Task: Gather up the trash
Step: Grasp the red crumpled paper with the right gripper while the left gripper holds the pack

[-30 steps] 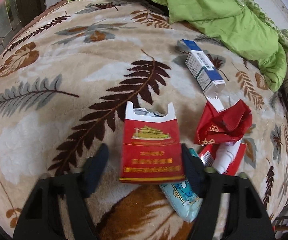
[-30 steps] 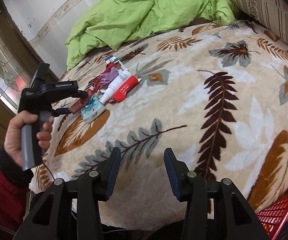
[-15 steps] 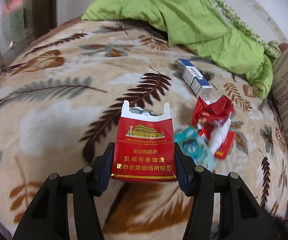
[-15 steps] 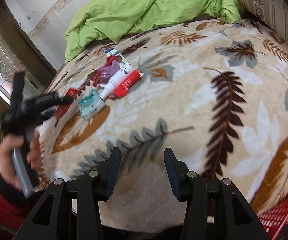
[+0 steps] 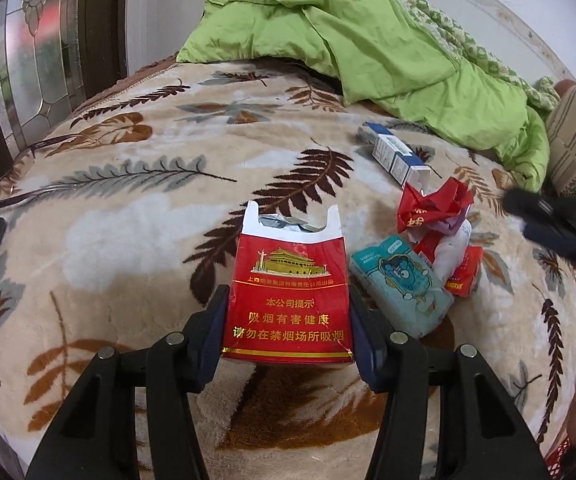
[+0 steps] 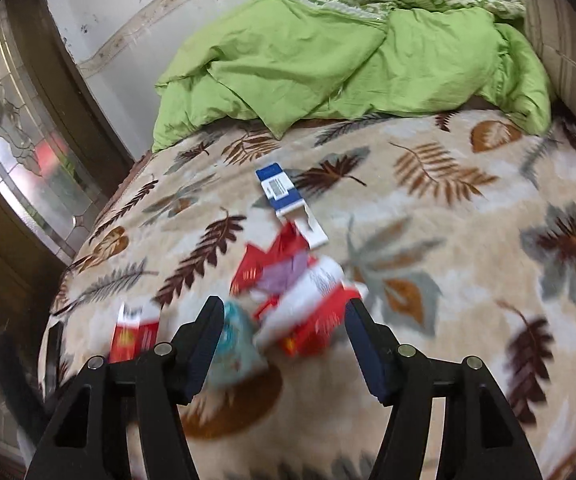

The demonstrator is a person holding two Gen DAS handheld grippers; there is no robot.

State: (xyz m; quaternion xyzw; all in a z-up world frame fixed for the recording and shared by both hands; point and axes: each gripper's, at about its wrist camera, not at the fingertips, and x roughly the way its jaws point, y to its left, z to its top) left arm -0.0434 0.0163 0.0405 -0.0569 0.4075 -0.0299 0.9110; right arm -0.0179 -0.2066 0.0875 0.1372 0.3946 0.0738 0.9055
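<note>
Red cigarette pack (image 5: 288, 300): light, thin card, crushable; pinched by its side edges low in the left gripper (image 5: 286, 326). Pile of wrappers (image 6: 288, 300) on the bed, just ahead of the right gripper (image 6: 284, 340), jaws opening, nothing held.

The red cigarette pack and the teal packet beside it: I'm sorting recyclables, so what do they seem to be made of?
The red cigarette pack, clamped in the left tool, looks like glossy printed cardboard: stiff flat faces, sharp edges, crinkled silver foil liner at the open top. The teal packet seems to be soft plastic film, probably a tissue pack: rounded, pillowy corners and a slight sheen.
</note>
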